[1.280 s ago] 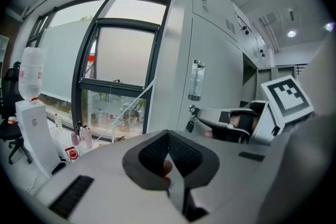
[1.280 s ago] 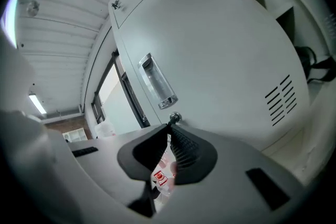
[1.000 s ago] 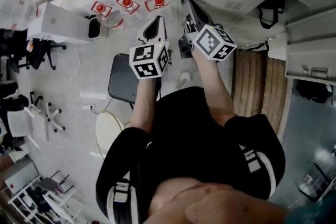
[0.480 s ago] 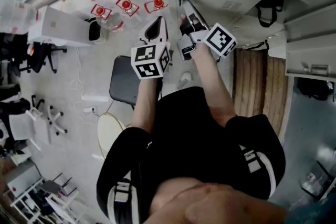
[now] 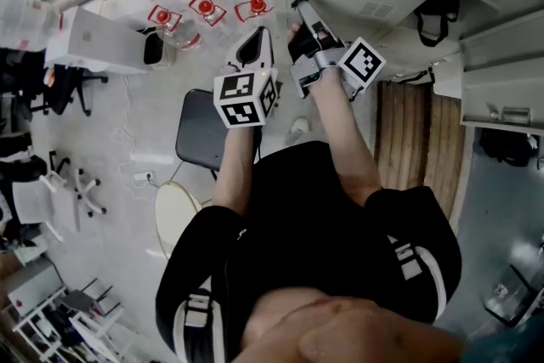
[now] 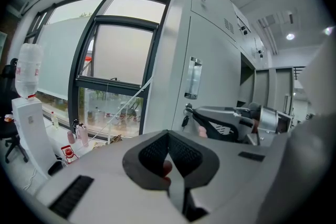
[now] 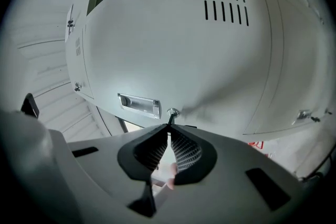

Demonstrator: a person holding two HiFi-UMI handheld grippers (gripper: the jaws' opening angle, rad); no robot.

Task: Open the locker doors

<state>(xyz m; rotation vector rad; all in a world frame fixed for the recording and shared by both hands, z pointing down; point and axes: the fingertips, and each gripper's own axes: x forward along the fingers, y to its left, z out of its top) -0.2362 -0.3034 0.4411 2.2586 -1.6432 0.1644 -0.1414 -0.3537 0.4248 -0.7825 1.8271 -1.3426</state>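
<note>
The right gripper has its 2 jaws pinched shut on the thin dark key. The key's stem runs from the jaw tips toward 12 o'clock and into the round lock of the closed locker door. Just beside the lock, at 9 o'clock, sits the recessed handle, clear of the jaws. Far up the door at 1 o'clock are 2 rows of vent slots. The left gripper has its jaws closed tip to tip with nothing between them. It is held off the locker, with the door face at 1 o'clock from it, and the right gripper reaches in to the lock from 3 o'clock. In the head view the left gripper is near the right one, at its 9 o'clock, and the 2 do not touch. Below the left gripper is a dark chair seat on pale floor, which stretches on toward 9 o'clock. At 3 o'clock of the right gripper the neighbouring lockers stand open, their door edges jutting out. Beyond the locker's side, at 11 o'clock in the left gripper view, is a large window.
</note>
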